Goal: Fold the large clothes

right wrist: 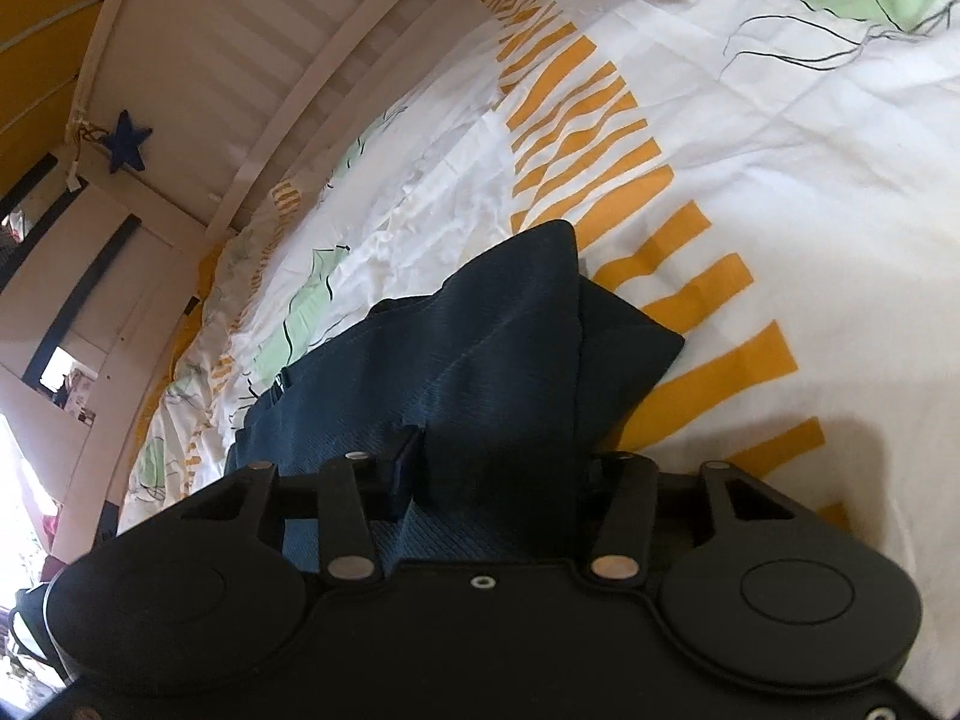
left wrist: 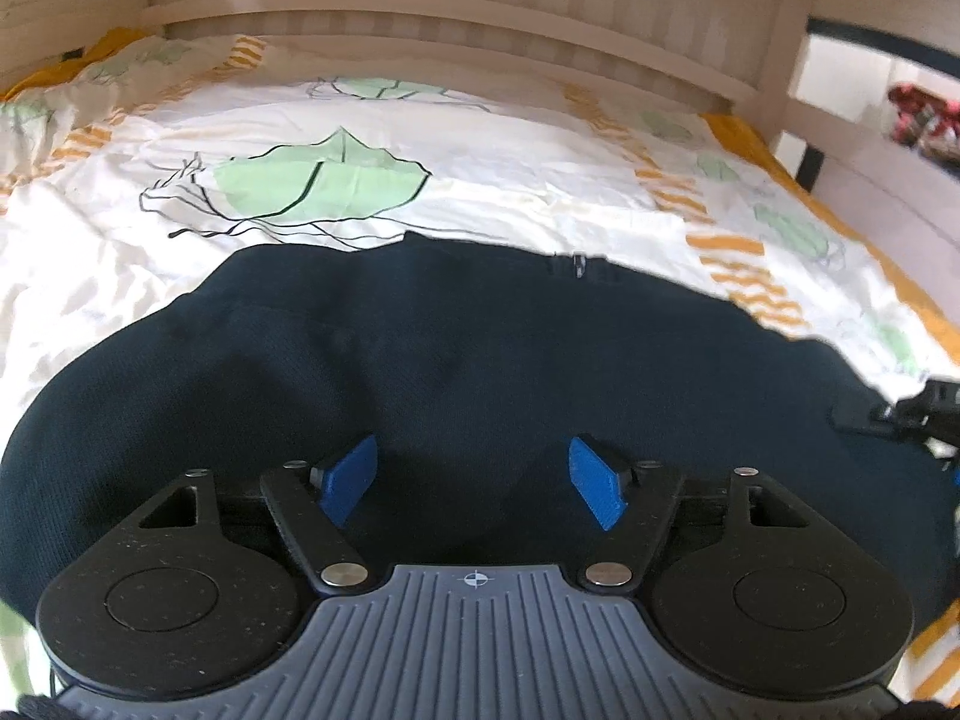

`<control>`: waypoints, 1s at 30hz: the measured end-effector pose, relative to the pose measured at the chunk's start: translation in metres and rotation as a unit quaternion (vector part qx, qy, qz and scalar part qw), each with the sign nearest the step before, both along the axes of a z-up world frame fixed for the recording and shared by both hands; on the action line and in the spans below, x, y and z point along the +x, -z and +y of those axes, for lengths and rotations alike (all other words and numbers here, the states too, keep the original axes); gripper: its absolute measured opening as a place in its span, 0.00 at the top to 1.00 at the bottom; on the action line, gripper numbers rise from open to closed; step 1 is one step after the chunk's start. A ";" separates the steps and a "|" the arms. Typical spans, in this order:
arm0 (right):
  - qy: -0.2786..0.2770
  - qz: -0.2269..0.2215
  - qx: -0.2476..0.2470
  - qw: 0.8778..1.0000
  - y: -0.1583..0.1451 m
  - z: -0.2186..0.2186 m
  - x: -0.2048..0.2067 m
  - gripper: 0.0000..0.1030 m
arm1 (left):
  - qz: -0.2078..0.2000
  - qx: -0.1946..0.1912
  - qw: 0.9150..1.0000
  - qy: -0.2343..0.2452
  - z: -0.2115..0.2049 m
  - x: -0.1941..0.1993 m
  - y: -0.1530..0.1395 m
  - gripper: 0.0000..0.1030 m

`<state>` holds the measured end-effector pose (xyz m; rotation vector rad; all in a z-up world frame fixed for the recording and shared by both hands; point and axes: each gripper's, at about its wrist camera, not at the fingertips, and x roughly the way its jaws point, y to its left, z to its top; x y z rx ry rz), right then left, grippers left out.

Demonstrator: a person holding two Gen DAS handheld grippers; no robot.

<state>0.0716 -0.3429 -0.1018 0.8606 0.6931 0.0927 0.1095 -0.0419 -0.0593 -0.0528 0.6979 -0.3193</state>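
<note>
A dark navy garment lies spread on a bedspread printed with green leaves and orange stripes, in front of a pale slatted headboard. The left gripper hovers over the cloth with its blue pads parted and nothing between them. The right gripper has a raised fold of the same garment bunched between its fingers; the fabric covers both pads, so whether they press on it cannot be told. A small zipper pull shows at the garment's far edge. No readable writing appears anywhere.
</note>
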 end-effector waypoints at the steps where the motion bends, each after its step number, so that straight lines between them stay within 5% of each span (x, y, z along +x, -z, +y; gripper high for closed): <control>1: 0.001 -0.001 0.003 1.000 0.000 0.000 0.000 0.43 | -0.005 -0.003 1.000 -0.001 -0.001 -0.004 -0.003 0.39; 8: -0.015 -0.004 -0.007 1.000 -0.004 0.007 0.002 0.31 | -0.060 0.018 0.996 0.061 -0.025 -0.050 -0.016 0.71; 16: -0.026 0.010 0.013 1.000 -0.006 0.007 -0.010 0.29 | -0.045 0.010 0.996 0.075 -0.024 -0.057 0.007 0.71; 21: -0.030 0.026 0.018 0.999 -0.007 0.007 -0.012 0.63 | -0.039 0.006 0.996 0.078 -0.025 -0.054 0.006 0.71; 30: -0.035 -0.006 0.018 0.999 -0.059 0.024 -0.017 0.69 | -0.063 0.002 0.995 0.079 -0.015 -0.061 -0.007 0.72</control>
